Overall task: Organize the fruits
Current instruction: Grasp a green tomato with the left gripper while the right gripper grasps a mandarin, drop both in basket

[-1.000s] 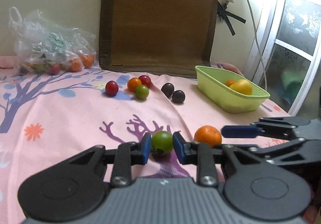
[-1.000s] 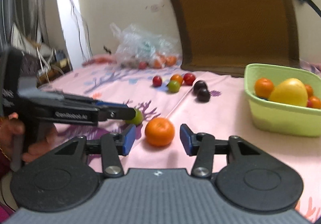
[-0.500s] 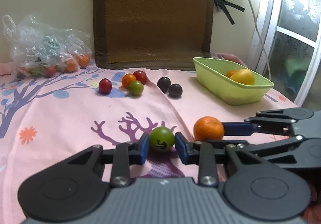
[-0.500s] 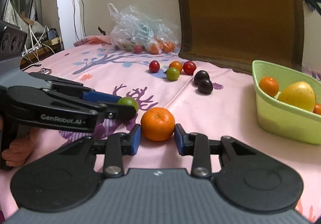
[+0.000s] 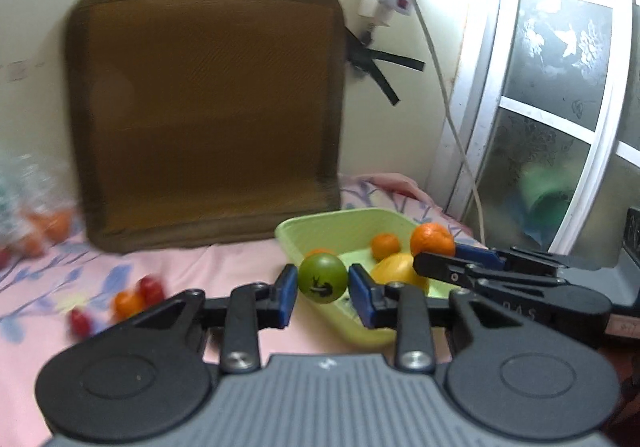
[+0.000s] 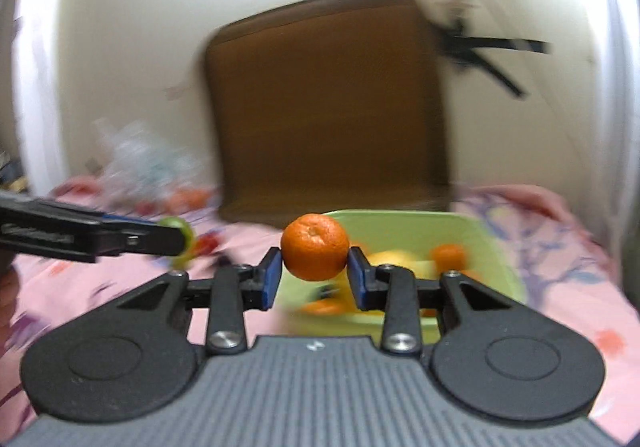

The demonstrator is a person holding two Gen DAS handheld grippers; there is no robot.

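My left gripper (image 5: 323, 286) is shut on a green tomato (image 5: 322, 277) and holds it in the air at the near left rim of the light green basket (image 5: 320, 225). My right gripper (image 6: 314, 274) is shut on an orange mandarin (image 6: 315, 247), lifted in front of the same basket (image 6: 472, 227). In the left wrist view the right gripper holds the mandarin (image 5: 432, 239) over the basket's right side. The basket holds a yellow fruit (image 5: 394, 269) and small oranges (image 5: 385, 245).
Small red and orange fruits (image 5: 128, 301) lie on the pink floral cloth (image 5: 192, 267) at the left. A plastic bag of fruit (image 5: 36, 215) sits far left. A brown cushion (image 5: 208, 107) leans on the wall behind. A window frame (image 5: 560, 107) stands at the right.
Both grippers have lifted their fruit off the cloth and moved forward to the basket. The green tomato and the mandarin are now in the air at the basket.
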